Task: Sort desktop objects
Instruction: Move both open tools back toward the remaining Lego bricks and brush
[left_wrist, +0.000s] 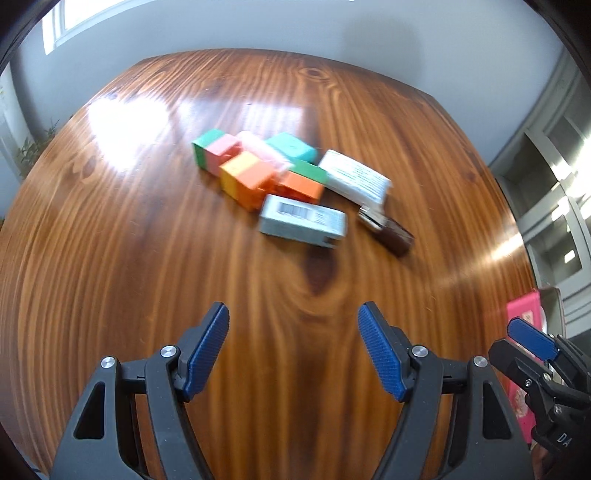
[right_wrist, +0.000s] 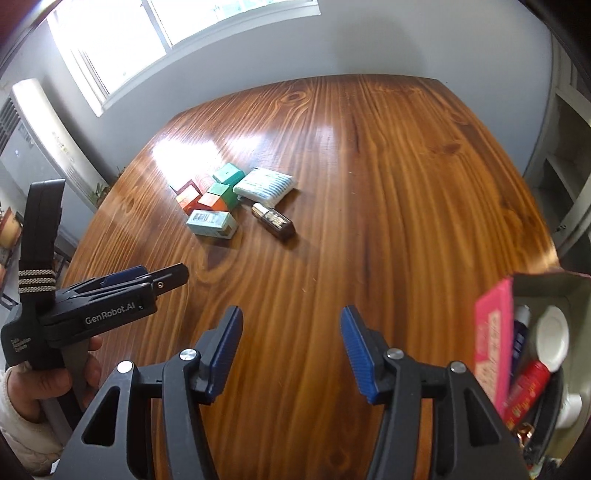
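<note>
Left gripper (left_wrist: 291, 314) fingers spread, nothing between them – right gripper (right_wrist: 291, 317) likewise. Ahead of both fingers on the glossy brown wooden desk (right_wrist: 406, 184): pale teal rectangular carton (left_wrist: 303, 220), long axis crosswise, and dark brown bottle (right_wrist: 272, 220) on its side, cap pointing away.

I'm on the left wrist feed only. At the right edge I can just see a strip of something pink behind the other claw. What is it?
Observer: A pink box standing on edge in an open container at the table's right side.
Operator: Anything else in there?
Observer: Yes: a white round cap and a red tube beside the pink box.
Operator: Is the right claw carrying anything?
Observer: No. The right claw is open over bare wood, with nothing between its pads.
Operator: And the brown item by the pile?
Observer: From here it looks like a small dark bottle lying on its side.
</note>
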